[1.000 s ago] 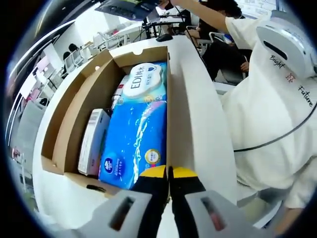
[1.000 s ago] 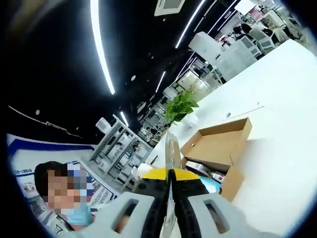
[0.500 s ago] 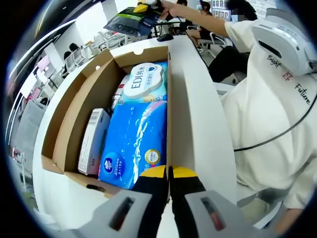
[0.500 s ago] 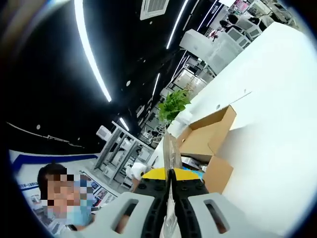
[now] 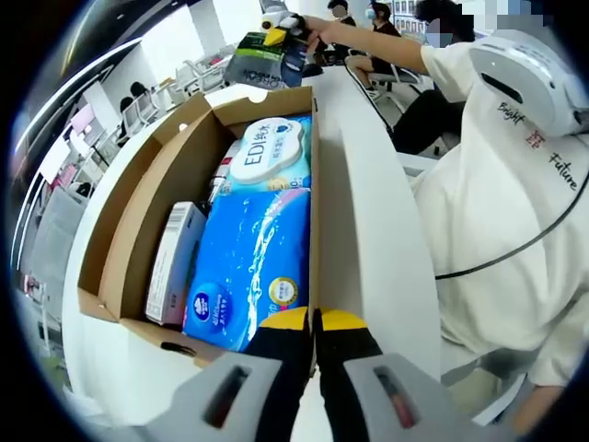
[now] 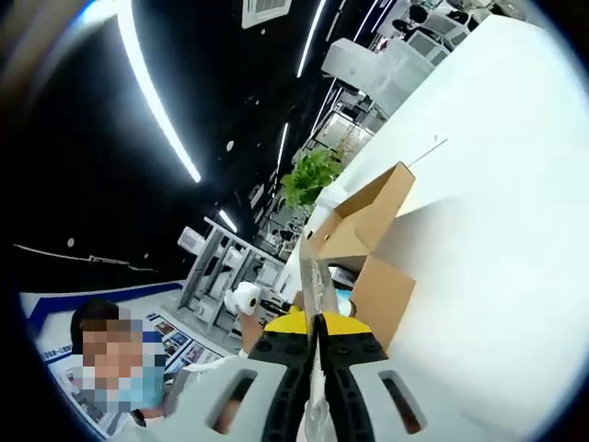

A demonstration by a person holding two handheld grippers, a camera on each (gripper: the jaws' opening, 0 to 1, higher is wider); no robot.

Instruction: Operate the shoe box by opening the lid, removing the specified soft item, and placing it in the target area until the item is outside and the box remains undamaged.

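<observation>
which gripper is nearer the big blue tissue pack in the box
Left. The left gripper sits at the near end of the blue tissue pack in the brown cardboard box. The right gripper is beyond the box's far end, shut on a dark flat pouch.

Bright ceiling strip lights (image 6: 152, 106), strong fisheye warp, edges blurred.

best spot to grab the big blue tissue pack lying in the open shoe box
Pinch the blue tissue pack at its soft top face near the end by the left gripper, coming down from above; it lies flat, hemmed by the shoe box wall and a white carton.
</observation>
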